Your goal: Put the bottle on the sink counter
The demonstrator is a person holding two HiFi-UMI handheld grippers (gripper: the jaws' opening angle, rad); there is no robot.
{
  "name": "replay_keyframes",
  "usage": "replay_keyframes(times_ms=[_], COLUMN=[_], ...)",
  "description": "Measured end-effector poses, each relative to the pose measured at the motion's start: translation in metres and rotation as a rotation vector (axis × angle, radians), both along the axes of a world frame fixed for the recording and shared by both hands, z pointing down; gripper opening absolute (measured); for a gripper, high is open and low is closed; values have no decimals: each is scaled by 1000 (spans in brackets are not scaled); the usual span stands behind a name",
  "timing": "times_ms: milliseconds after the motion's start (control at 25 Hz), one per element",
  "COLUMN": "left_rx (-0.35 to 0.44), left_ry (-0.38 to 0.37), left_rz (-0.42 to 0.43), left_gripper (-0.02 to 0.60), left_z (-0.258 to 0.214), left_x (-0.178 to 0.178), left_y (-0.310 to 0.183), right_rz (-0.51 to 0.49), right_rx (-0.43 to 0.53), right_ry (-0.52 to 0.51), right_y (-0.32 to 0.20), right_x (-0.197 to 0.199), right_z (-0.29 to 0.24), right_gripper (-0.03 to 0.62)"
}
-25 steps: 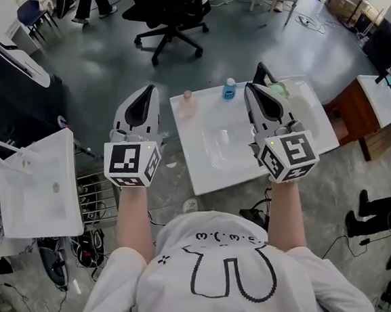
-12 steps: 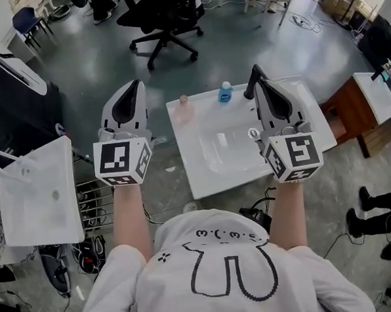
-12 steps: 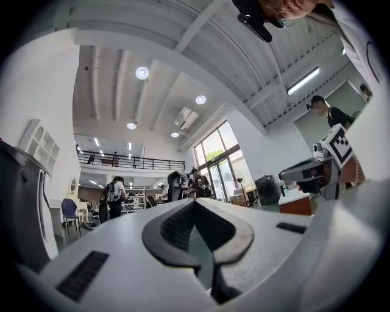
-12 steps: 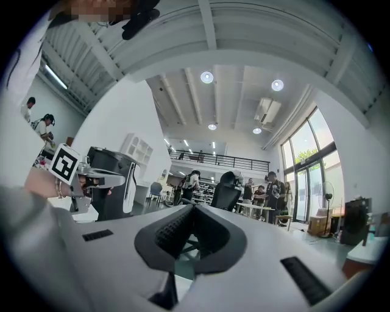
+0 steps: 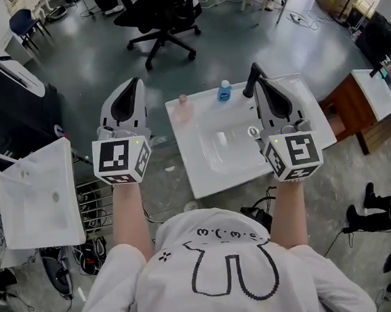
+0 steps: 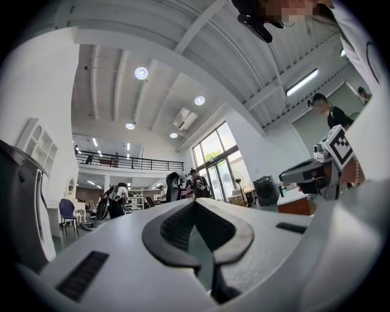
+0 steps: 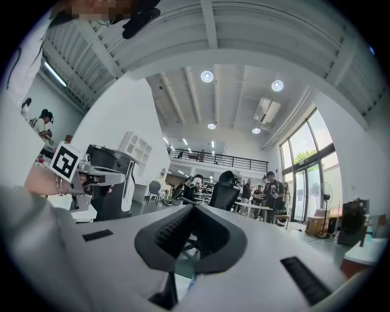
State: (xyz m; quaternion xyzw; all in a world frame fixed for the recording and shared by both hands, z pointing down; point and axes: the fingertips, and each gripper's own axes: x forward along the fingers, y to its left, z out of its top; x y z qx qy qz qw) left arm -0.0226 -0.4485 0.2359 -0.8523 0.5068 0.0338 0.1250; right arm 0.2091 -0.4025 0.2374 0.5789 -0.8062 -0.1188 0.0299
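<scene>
1. White sink counter (image 5: 203, 168) is lying below us in the head view. Its far rim is carrying the blue-capped bottle (image 5: 225, 91), a pale pink container (image 5: 183, 100) and a black tap (image 5: 249, 83). We are holding the left gripper (image 5: 135, 84) over the floor just left of the counter, and the right gripper (image 5: 263, 85) over the counter's right side. Both are pointing away from us, well apart from the bottle. A black office chair (image 5: 159, 12) is standing beyond.
2. In the left gripper view, we are seeing its jaws pressed tip to tip, nothing between them. The right gripper is showing at the right edge. The bottle is lying out of sight.
3. In the right gripper view, the jaws are likewise pressing together, empty. The left gripper is showing at the left. We are not making out the bottle here.
</scene>
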Motion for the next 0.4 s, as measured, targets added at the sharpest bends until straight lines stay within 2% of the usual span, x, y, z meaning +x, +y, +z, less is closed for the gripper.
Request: replay_keyframes(times_ms=[400], left_rx=[6], left_ry=[-2], left_rz=[15], left_gripper=[9], left_z=[-3], left_x=[5], left_y=[-2], right_rz=[1], right_rx=[1], right_ry=[16], right_y=[-3], right_x=[1], right_z=[-1], right_gripper=[29])
